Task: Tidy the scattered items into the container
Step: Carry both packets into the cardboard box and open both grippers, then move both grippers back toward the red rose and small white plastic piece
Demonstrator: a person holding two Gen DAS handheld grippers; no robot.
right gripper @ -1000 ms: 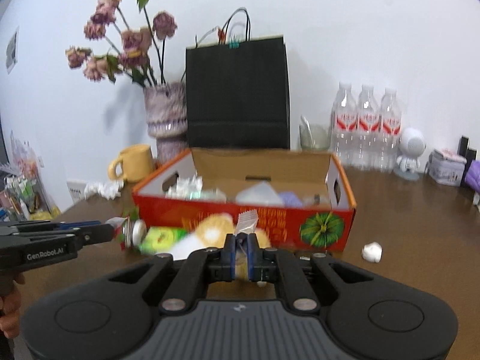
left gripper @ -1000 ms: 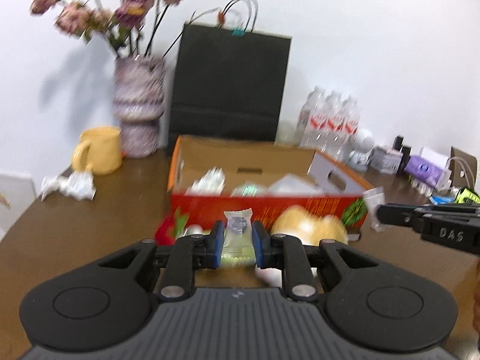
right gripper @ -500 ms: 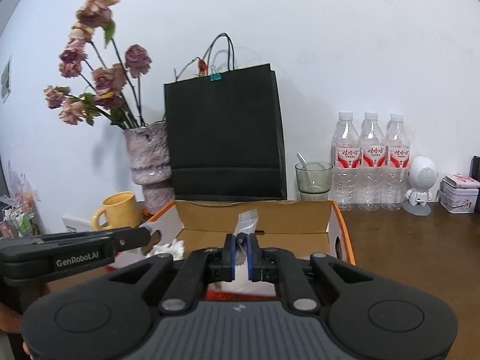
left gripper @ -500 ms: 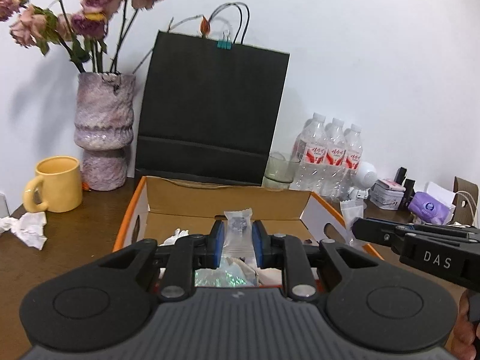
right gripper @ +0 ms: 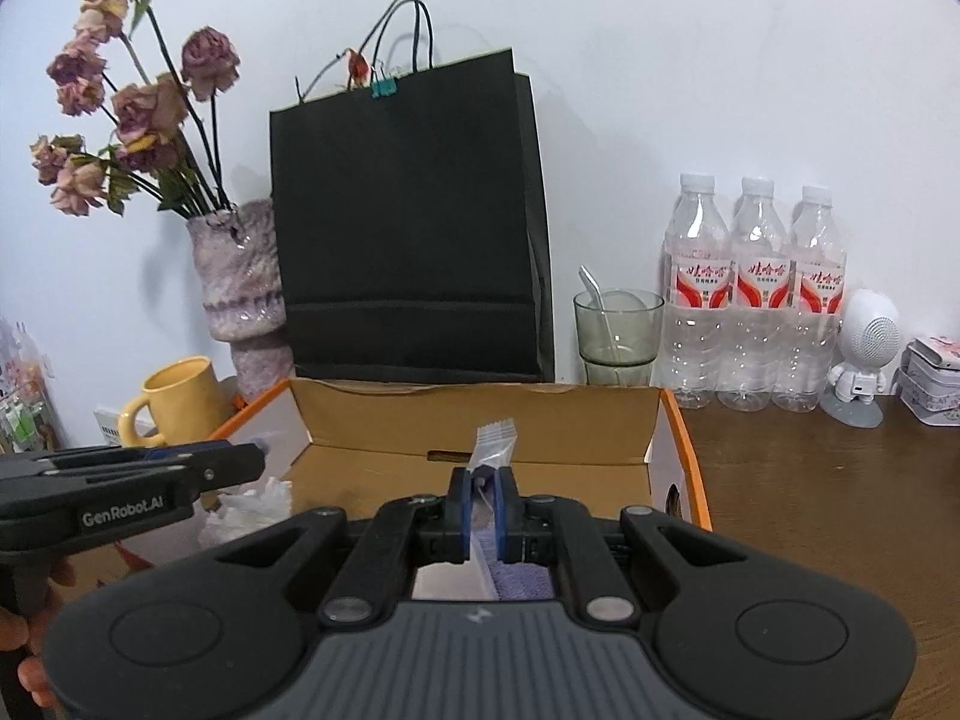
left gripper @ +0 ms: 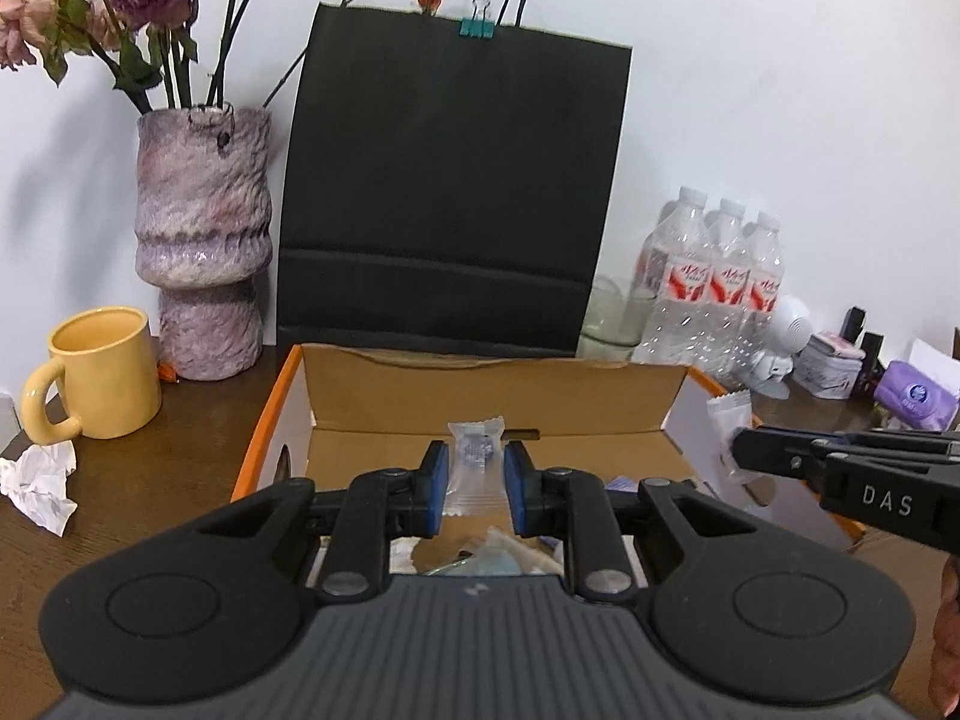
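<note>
An open cardboard box with orange rims stands on the brown table, also seen in the right wrist view as the box. My left gripper is shut on a clear snack packet, held above the box's inside. My right gripper is shut on a thin clear sachet standing upright over the box. In the left wrist view the right gripper enters from the right with its sachet. The left gripper's side shows at the left of the right wrist view. Wrappers and crumpled paper lie inside the box.
Behind the box stand a black paper bag, a purple vase of dried roses, a yellow mug, a glass with a spoon and three water bottles. Crumpled tissue lies left; a white figurine and tins right.
Both grippers have travelled forward from in front of the box to above its open inside, each still holding its packet. The box front and the items before it have dropped out of view.
</note>
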